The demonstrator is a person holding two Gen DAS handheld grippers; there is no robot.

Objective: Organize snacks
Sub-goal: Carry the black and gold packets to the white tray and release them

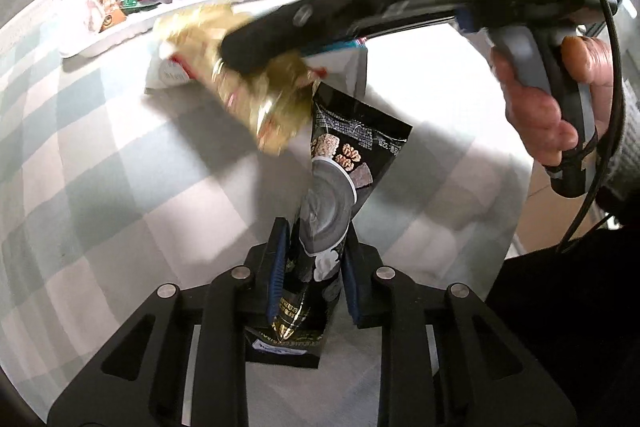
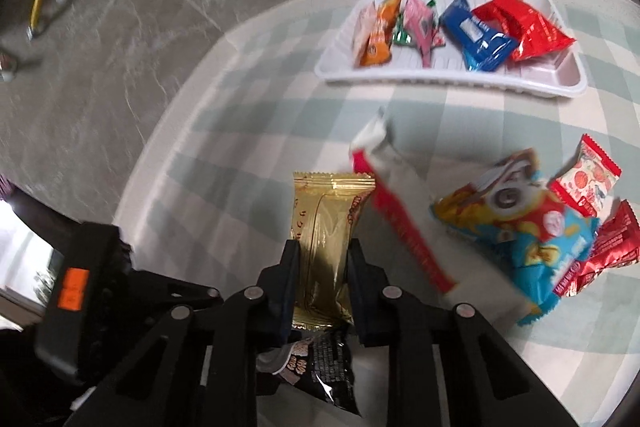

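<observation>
snack packets (image 2: pixel 460 27) lie in white tray (image 2: pixel 560 83); left gripper (image 1: pixel 312 275) clamps black packet (image 1: pixel 352 155), right gripper (image 2: pixel 322 267) clamps gold packet (image 2: pixel 324 223).

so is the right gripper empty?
No, the right gripper is shut on a gold packet, held upright between its fingers above the table.

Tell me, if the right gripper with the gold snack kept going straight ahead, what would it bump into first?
Probably the checked tablecloth just past the gold snack packet that the right gripper holds. The white tray sits off to the right of that line, though depth is hard to judge here.
</observation>
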